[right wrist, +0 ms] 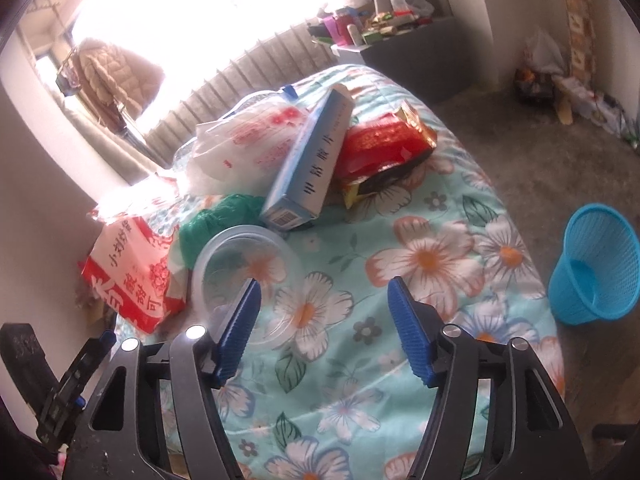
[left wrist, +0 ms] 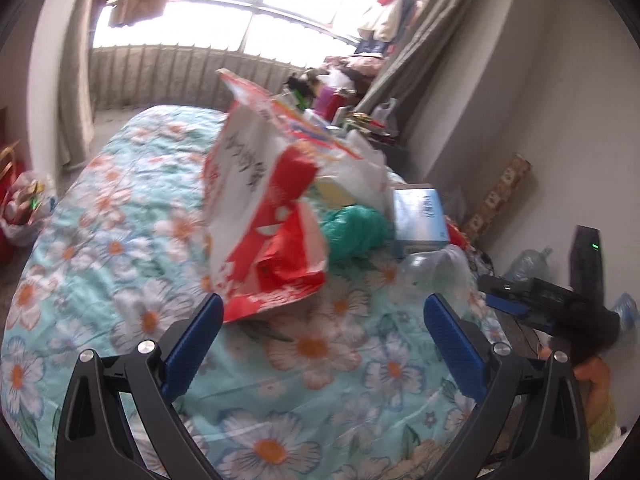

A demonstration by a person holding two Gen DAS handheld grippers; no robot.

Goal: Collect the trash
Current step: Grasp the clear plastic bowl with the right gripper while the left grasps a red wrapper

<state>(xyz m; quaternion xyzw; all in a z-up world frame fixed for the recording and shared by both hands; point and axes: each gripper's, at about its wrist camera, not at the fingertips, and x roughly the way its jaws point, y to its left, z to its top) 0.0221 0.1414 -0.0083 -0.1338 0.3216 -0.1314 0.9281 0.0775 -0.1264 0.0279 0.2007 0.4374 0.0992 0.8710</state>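
Observation:
Trash lies in a heap on a floral quilt (right wrist: 436, 360). In the right wrist view I see a clear round tub (right wrist: 224, 256), a green bag (right wrist: 216, 216), a long blue box (right wrist: 312, 160), a red snack packet (right wrist: 384, 144), a white printed bag (right wrist: 248, 140) and a red-and-white bag (right wrist: 132, 272). My right gripper (right wrist: 324, 292) is open, its left finger over the tub's rim, its right finger over bare quilt. In the left wrist view my left gripper (left wrist: 324, 312) is open just short of the red-and-white bag (left wrist: 260, 232), with the green bag (left wrist: 352, 232), blue box (left wrist: 420, 216) and tub (left wrist: 436, 268) behind.
A blue mesh wastebasket (right wrist: 596, 264) stands on the floor right of the bed. A wall runs along the bed's other side. A cluttered dark cabinet (right wrist: 412, 56) stands past the bed's far end, and bags sit on the floor (left wrist: 24, 208) near the curtain.

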